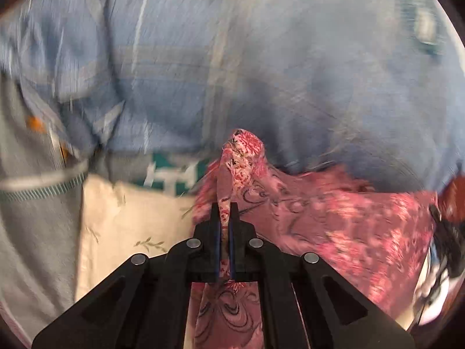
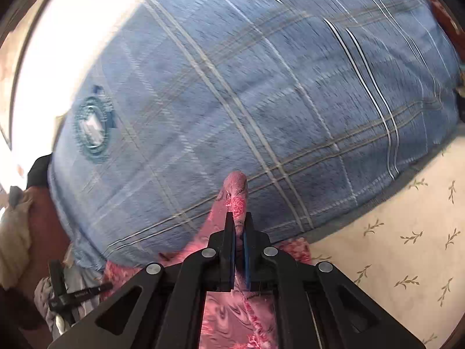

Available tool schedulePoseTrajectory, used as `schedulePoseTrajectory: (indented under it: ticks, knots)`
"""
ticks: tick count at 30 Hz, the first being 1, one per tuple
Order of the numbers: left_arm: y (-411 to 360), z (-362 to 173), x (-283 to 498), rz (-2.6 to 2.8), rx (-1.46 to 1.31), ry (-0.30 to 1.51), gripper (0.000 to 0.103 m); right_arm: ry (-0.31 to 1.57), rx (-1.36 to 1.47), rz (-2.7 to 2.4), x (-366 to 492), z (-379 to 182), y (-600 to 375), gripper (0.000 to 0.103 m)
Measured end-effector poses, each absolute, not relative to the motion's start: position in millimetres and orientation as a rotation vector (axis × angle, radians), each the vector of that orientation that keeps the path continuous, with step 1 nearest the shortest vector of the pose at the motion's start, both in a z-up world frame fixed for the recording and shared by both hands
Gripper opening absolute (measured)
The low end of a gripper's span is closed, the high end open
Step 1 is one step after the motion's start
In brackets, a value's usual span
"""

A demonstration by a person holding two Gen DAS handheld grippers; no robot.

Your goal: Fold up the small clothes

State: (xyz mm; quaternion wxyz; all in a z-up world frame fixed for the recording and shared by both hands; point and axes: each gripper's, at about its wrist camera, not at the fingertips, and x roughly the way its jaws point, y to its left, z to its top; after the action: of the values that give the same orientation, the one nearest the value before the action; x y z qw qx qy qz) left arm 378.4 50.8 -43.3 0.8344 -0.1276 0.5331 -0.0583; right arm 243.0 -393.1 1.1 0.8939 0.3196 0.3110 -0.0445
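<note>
A pink floral garment [image 1: 343,221] is held up between both grippers. My left gripper [image 1: 224,209] is shut on one edge of it, and a fold of the cloth sticks out past the fingertips. My right gripper [image 2: 240,218] is shut on another edge of the same pink garment [image 2: 232,320], which hangs down under the fingers. Both views are blurred by motion.
A large blue plaid cloth [image 2: 247,101] with a round teal badge [image 2: 92,128] fills the background in both views [image 1: 232,58]. A cream sheet with leaf print [image 2: 407,247] lies beneath. Grey clothes [image 1: 32,203] lie at the left. The right gripper's black frame [image 1: 447,241] shows at the right edge.
</note>
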Motion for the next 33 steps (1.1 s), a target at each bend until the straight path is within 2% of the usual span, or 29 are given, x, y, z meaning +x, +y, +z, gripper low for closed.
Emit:
schedulePoseTrajectory:
  ticks: [3,6,10,11,13,15,18,20,21,24,26,28,29,33]
  knots:
    - [53,-70,382,-0.100,-0.289,1.183,0.003,0.775,0.700,-0.172,255,-35,-400,0.004]
    - [52,-56,377,-0.115,-0.273,1.171,0.003,0.954,0.732,-0.241,261,-75,-403,0.008]
    - [61,-16,345,-0.162,-0.264,1.083,0.003,0.825,0.771,-0.206,230,-50,-404,0.010]
    - [61,-9,335,-0.190,-0.266,1.063,0.005,0.793,0.765,-0.176,221,-41,-402,0.010]
    - [56,0,311,-0.246,-0.265,1.031,0.015,0.736,0.747,-0.103,199,-28,-391,0.010]
    - [41,-7,294,-0.271,-0.249,1.049,0.036,0.749,0.737,-0.046,183,-31,-378,0.010]
    - [16,-47,292,-0.246,-0.178,1.196,0.035,0.935,0.652,-0.093,192,-58,-360,0.009]
    - [19,-42,282,-0.212,-0.153,1.158,0.034,0.889,0.631,-0.125,178,-53,-356,0.009]
    - [22,-36,279,-0.225,-0.175,1.164,0.034,0.905,0.654,-0.134,173,-48,-355,0.013]
    - [40,-15,258,-0.276,-0.277,1.147,0.035,0.855,0.671,-0.087,140,-22,-348,0.017]
    - [51,-3,235,-0.295,-0.291,1.116,0.035,0.831,0.645,-0.062,116,-8,-334,0.027]
    - [53,-1,220,-0.309,-0.314,1.111,0.040,0.810,0.682,-0.026,90,-6,-330,0.039]
    - [55,-3,209,-0.325,-0.340,1.116,0.046,0.811,0.712,-0.011,78,-10,-326,0.040]
    - [60,-26,178,-0.389,-0.456,1.179,0.052,0.852,0.776,-0.018,59,-33,-316,0.040]
